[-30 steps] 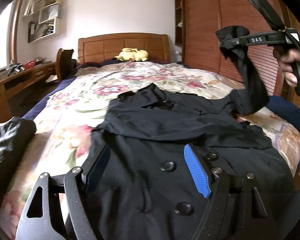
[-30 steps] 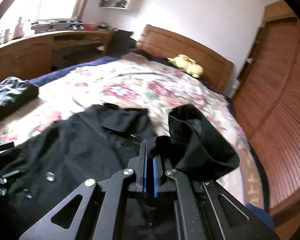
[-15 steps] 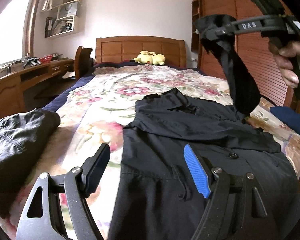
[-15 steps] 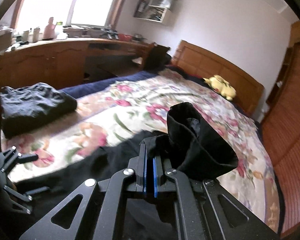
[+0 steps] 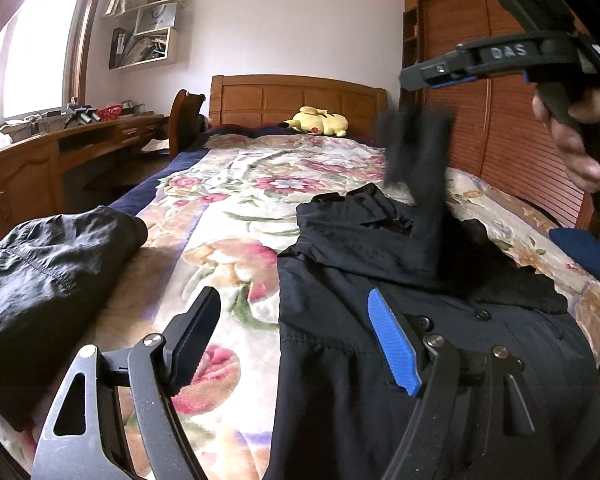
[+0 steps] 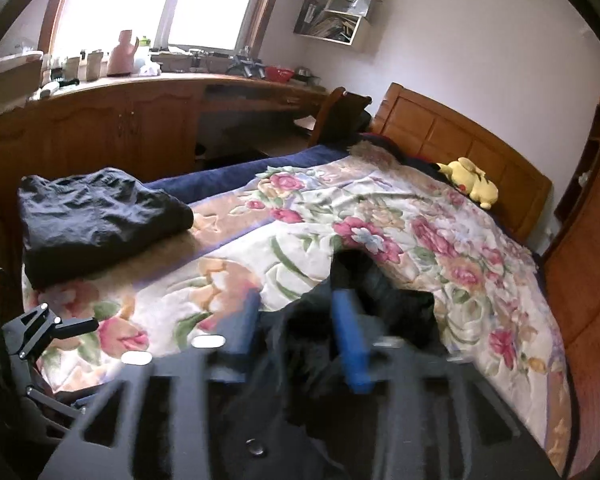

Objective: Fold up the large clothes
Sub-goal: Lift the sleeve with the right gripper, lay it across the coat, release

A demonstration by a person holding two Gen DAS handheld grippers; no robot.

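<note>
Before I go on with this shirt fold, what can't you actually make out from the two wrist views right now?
- Sleeve: motion-blurred in the left wrist view; its cuff can't be read.
- Right hand-held gripper: smeared in its own view; its jaws have just been opening, and contact with the cloth between them is unclear.
- Shirt: hem cut off by the bottom edge, behind the left hand-held gripper.
- Shelf contents: too small.
</note>
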